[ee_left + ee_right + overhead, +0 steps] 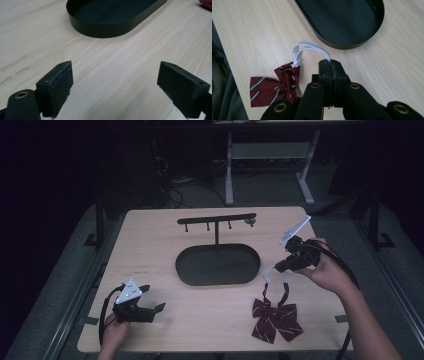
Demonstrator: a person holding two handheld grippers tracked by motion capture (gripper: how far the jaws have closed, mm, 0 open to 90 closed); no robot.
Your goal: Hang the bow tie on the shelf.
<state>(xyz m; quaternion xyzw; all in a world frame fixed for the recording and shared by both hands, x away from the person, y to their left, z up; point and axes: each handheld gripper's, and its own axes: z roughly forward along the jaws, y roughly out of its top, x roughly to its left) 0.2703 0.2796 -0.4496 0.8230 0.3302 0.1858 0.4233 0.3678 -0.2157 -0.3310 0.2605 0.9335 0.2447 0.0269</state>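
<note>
Right gripper (329, 65) is clamped on the white strap (308, 47) of the red striped bow tie (274, 317), which lies on the table (150, 240) near the hook stand (216, 221), hanging undone, while left gripper (152, 299) rests wide open, empty

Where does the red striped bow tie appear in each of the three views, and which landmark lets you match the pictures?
High view: the bow tie lies low and right of centre, under the right gripper.
Left gripper view: a red scrap at the top right corner, probably the bow tie.
Right gripper view: lower left, its white strap pinched in the shut jaws.
Shared landmark: the black oval tray.
</note>
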